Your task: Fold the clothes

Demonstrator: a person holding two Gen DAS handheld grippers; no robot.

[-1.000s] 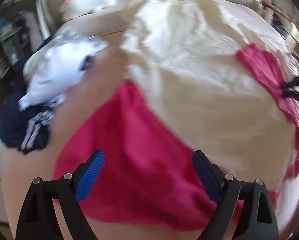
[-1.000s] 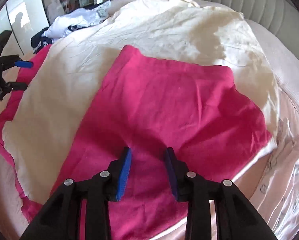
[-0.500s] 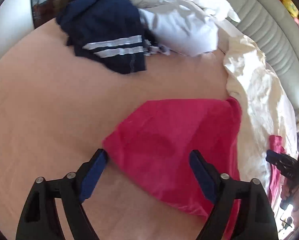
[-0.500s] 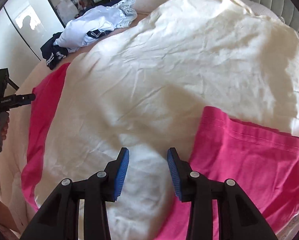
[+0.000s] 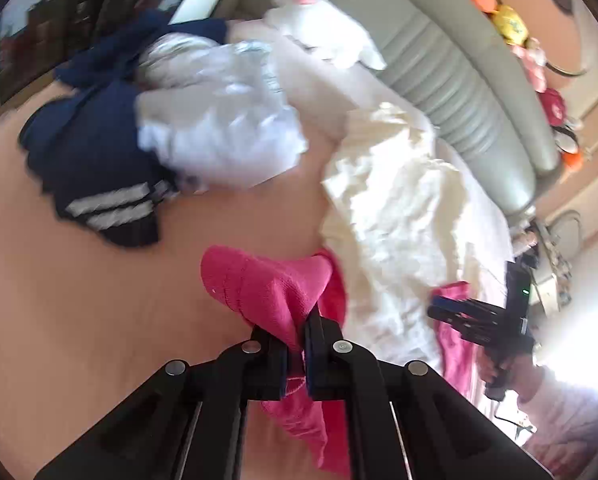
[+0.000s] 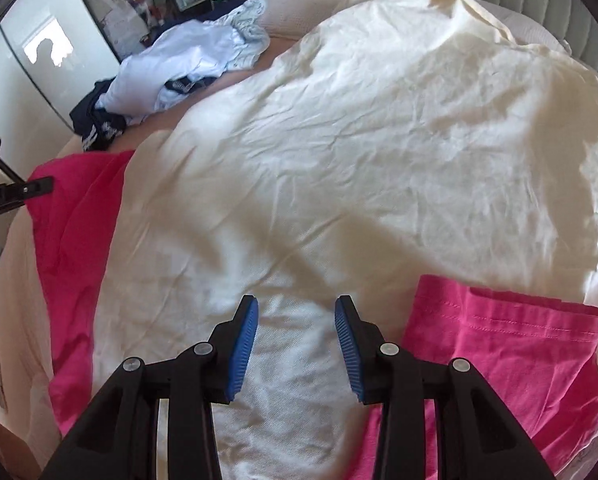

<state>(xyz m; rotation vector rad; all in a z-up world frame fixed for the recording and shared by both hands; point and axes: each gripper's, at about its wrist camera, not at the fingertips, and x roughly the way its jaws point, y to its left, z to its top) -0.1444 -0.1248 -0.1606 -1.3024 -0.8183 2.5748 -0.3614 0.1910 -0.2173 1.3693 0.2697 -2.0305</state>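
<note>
A bright pink garment lies on the bed, mostly under a large cream cloth. My left gripper is shut on the garment's bunched corner, which is lifted off the pink sheet. In the right wrist view that gripper holds the pink edge at the far left. Another pink part shows at the lower right. My right gripper hovers open over the cream cloth with nothing between its blue pads. It also shows at the right of the left wrist view, by the cream cloth's edge.
A heap of white clothes and a navy garment with white stripes lies at the bed's far corner. A grey padded headboard and a white pillow stand behind. Bare pink sheet spreads to the left.
My left gripper has shut on the pink garment's corner and lifted it, rolling as it rose. My right gripper slid left off the pink garment onto the cream cloth, then held still.
</note>
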